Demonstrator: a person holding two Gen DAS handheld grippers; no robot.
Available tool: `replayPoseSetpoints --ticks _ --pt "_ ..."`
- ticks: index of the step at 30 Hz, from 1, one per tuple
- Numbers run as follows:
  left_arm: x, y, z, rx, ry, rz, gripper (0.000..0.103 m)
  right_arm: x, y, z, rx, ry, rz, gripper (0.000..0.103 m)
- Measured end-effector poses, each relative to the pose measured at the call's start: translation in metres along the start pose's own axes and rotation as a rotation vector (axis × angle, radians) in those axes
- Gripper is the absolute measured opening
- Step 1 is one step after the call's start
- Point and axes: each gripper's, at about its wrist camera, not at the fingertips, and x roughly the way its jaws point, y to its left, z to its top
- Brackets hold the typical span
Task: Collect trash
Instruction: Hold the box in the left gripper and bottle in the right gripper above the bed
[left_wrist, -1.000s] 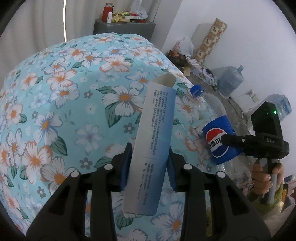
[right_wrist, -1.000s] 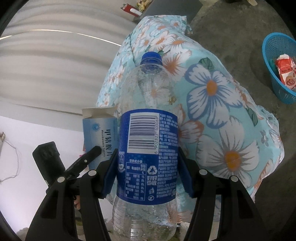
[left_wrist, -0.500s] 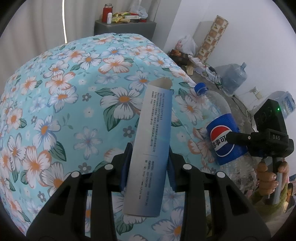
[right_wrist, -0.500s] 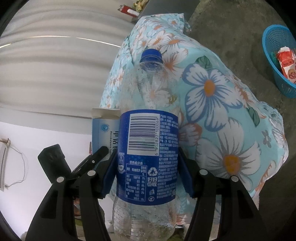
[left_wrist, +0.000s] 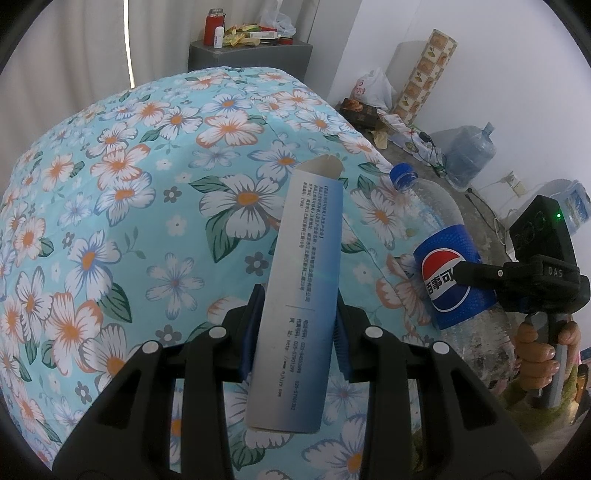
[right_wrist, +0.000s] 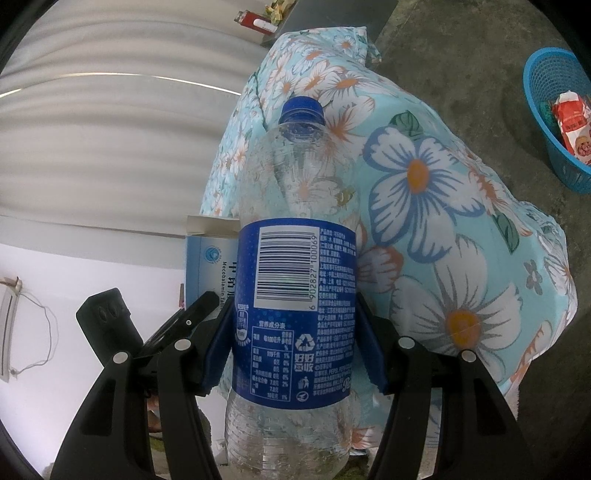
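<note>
My left gripper (left_wrist: 297, 334) is shut on a long blue-and-white medicine box (left_wrist: 303, 295), held above a table covered by a floral blue cloth (left_wrist: 129, 206). My right gripper (right_wrist: 295, 350) is shut on an empty clear Pepsi bottle (right_wrist: 295, 295) with a blue cap and blue label. In the left wrist view the bottle (left_wrist: 443, 266) and the right gripper (left_wrist: 480, 273) are at the right, off the table's edge. In the right wrist view the box (right_wrist: 210, 266) shows behind the bottle at the left. A blue basket (right_wrist: 554, 122) holding a red wrapper stands on the floor at the far right.
A grey cabinet (left_wrist: 251, 55) with a red flask and packets stands behind the table. A large water jug (left_wrist: 469, 155), a patterned roll, bags and cables lie along the white wall at the right. The floor (right_wrist: 461, 55) is bare concrete.
Both grippers have kept their hold. The box and bottle have shifted slightly; the bottle has edged a bit further right and away from the table in the left wrist view.
</note>
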Motion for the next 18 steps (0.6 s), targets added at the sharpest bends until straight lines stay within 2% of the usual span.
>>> replayPoseSetpoints --ticks 10,13,18 --pt "0.0001 0.0000 0.0003 -0.003 0.003 -0.004 0.033 0.0004 0.0005 -0.0002 0.000 0.000 0.001 0.059" --pt "0.0028 0.0023 0.0001 -0.020 0.026 -0.026 0.041 0.0000 0.0000 0.0002 0.001 0.002 0.002 0.059" --pt "0.0028 0.0045 -0.0032 -0.030 0.040 -0.020 0.051 -0.0003 -0.0025 0.0012 0.001 0.000 0.008 0.059"
